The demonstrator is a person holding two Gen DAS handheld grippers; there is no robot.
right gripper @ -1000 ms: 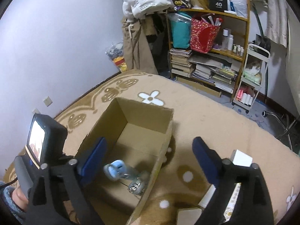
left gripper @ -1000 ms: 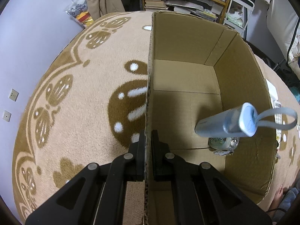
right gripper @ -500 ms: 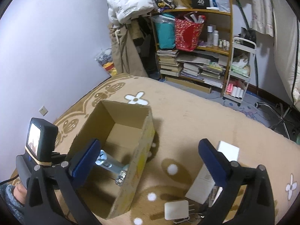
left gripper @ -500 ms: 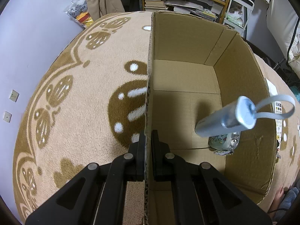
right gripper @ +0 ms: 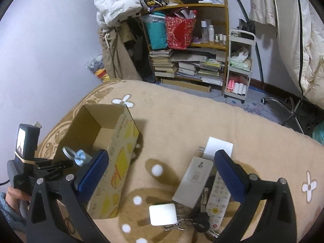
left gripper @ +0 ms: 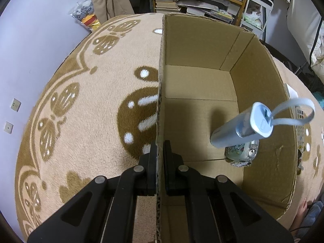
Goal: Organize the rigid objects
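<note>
The left gripper (left gripper: 160, 158) is pointed steeply downward, its jaws clamped tight on a box wall (left gripper: 160, 109), one finger on each side of it. In the right wrist view it is seen at the far left, carried by a hand (right gripper: 15, 195) with a grey sleeve. The right gripper (right gripper: 162, 172) is angled downward, its blue-padded jaws spread wide with nothing held.

My left gripper (left gripper: 160, 158) is matte black plastic, two slim fingers (left gripper: 150, 170) on angular linkage arms, each with silver round pivot pins and triangular cut-outs. My right gripper (right gripper: 162, 174) has the same black frame but dark blue pads (right gripper: 93, 172). At eight o'clock, a grey knitted sleeve (right gripper: 8, 212).
</note>
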